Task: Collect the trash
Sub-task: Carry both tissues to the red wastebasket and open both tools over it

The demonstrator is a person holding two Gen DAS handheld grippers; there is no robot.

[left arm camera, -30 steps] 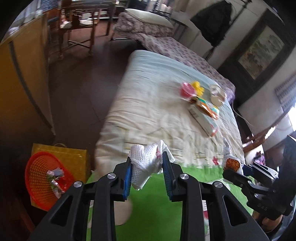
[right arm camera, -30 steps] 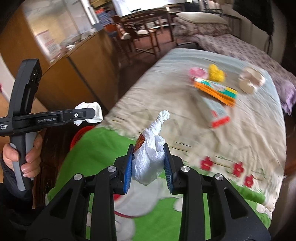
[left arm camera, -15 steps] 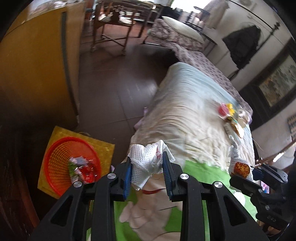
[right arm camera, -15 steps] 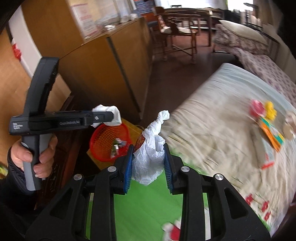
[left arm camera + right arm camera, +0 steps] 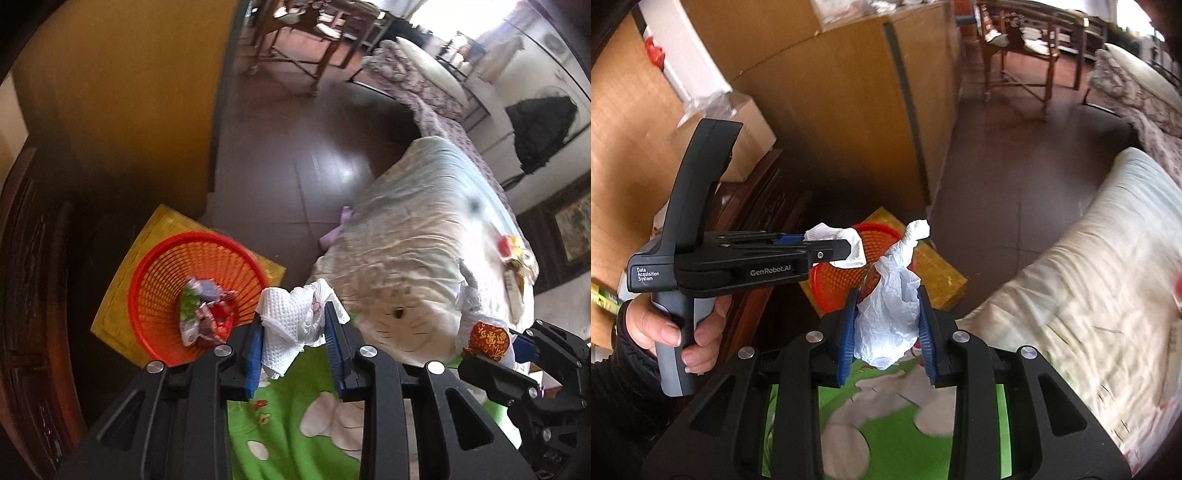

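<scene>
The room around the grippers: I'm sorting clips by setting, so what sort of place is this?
Most likely a lived-in bedroom at home: a bed with a cartoon blanket, a second bed with a pillow, and a wooden table on a dark tiled floor.

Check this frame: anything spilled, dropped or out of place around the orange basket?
Nothing stands out. The orange basket sits upright on a yellow box, wrappers inside it. The left hand-held gripper is shut on a paper towel, the right hand-held gripper on a white plastic bag.

Basket (image 5: pixel 162 284) sits on a mat (image 5: pixel 122 295), left of the bed (image 5: pixel 417 236).
</scene>
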